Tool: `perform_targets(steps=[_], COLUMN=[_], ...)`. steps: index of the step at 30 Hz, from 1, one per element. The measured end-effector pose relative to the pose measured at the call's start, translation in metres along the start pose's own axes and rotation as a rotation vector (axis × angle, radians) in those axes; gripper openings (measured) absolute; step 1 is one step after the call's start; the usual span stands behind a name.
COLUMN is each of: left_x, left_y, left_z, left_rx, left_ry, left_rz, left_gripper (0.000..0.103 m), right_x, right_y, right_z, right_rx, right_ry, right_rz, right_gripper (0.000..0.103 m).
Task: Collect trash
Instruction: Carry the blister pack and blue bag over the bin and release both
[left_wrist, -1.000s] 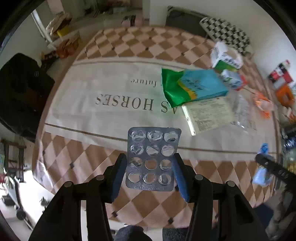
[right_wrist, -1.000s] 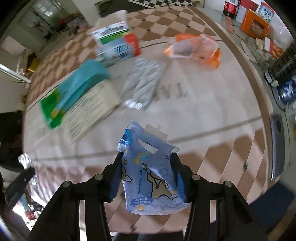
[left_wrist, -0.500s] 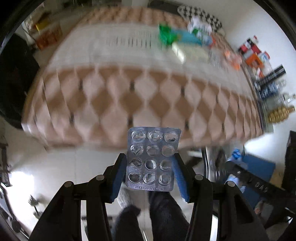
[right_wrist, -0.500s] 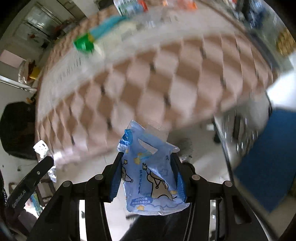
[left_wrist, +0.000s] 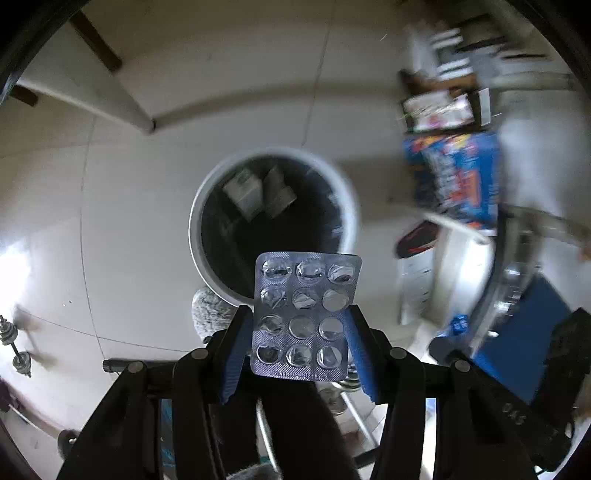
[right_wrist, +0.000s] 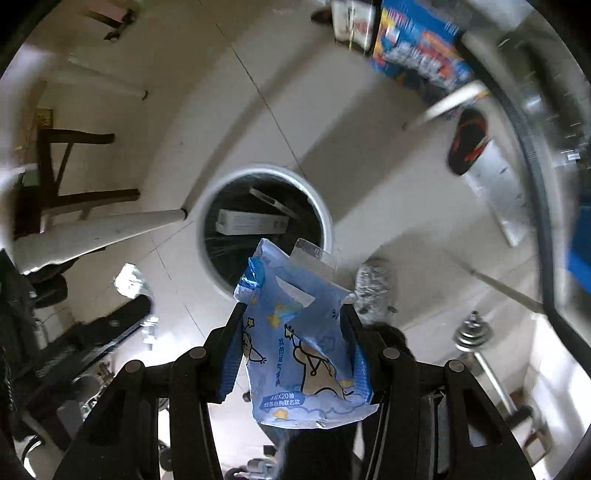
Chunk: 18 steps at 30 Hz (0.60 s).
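Observation:
My left gripper (left_wrist: 300, 317) is shut on an empty silver blister pack (left_wrist: 304, 319), which stands up between the blue pads. Beyond it on the floor is a round white-rimmed trash bin (left_wrist: 271, 221) with a dark liner and some boxes inside. My right gripper (right_wrist: 293, 314) is shut on a blue tissue packet (right_wrist: 299, 332) with cartoon prints. The same bin (right_wrist: 264, 229) lies just past the packet's top edge, with a white box in it. Both grippers point steeply down over the bin.
The floor is pale tile. A white table leg (right_wrist: 110, 229) reaches the bin's left side. A blue printed box (left_wrist: 456, 177) and a black and red slipper (right_wrist: 467, 142) lie to the right. A dumbbell (right_wrist: 480, 339) rests at lower right. A person's grey slipper (right_wrist: 375, 282) is beside the bin.
Both grippers swung off the tablecloth, over the table edge and down toward the floor. The view went from the table top to the trash bin below. Both items stay gripped.

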<state>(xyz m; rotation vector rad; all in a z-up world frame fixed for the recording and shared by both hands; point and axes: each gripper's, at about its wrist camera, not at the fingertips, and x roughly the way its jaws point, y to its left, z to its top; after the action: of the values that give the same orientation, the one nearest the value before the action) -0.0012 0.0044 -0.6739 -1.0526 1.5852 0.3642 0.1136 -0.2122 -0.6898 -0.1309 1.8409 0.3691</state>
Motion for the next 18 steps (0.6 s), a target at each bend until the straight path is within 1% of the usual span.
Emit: perform_targets(steps=[1, 2, 3, 4, 5, 7, 9, 10, 11, 14, 17, 18], left_x=[0.014, 0.030, 0.037, 0.045, 0.045, 0.048, 0.042, 0.037, 0.034, 0.020, 0.002, -0.006], left_y=[0.006, 0.015, 0.019, 0.024, 0.029, 0.041, 0.050, 0.053, 0.057, 0.062, 0.060, 0.055], left_z=[0.003, 0.006, 0.009, 0.012, 0.009, 0.007, 0.004, 0.002, 0.000, -0.009, -0.019, -0.025], left_rx=[0.000, -0.009, -0.015, -0.024, -0.029, -0.039, -0.043, -0.043, -0.045, -0.030, -0.012, -0.005], left_ry=[0.016, 0.028, 0.025, 0.017, 0.014, -0.004, -0.048, -0.083, -0.114, -0.188, -0.219, -0.228], left_rz=[0.001, 0.005, 0.014, 0.023, 0.025, 0.050, 0.106, 0.144, 0.182, 0.281, 0.317, 0.326], left_gripper=[0.053, 0.065, 0.072, 0.083, 0.090, 0.093, 0.093, 0.093, 0.093, 0.093, 0.093, 0.093], right_x=[0.019, 0.033, 0.051, 0.065, 0.075, 0.097, 0.113, 0.116, 0.117, 0.110, 0.097, 0.090], right_y=[-0.002, -0.004, -0.004, -0.004, 0.000, 0.002, 0.003, 0.004, 0.006, 0.013, 0.023, 0.028], right_z=[0.005, 0.009, 0.015, 0.018, 0.020, 0.023, 0.023, 0.023, 0.021, 0.015, 0.009, 0.005], right_rx=[0.005, 0.006, 0.006, -0.001, -0.012, -0.016, -0.019, -0.027, -0.039, -0.100, -0.171, -0.198], right_ry=[0.016, 0.033, 0.047, 0.057, 0.069, 0.097, 0.127, 0.135, 0.136, 0.110, 0.062, 0.041], right_rz=[0.017, 0.031, 0.043, 0.055, 0.060, 0.089, 0.131, 0.139, 0.130, 0.055, -0.044, -0.094], right_gripper=[0.052, 0.052, 0.054, 0.056, 0.060, 0.074, 0.094, 0.098, 0.101, 0.101, 0.101, 0.101])
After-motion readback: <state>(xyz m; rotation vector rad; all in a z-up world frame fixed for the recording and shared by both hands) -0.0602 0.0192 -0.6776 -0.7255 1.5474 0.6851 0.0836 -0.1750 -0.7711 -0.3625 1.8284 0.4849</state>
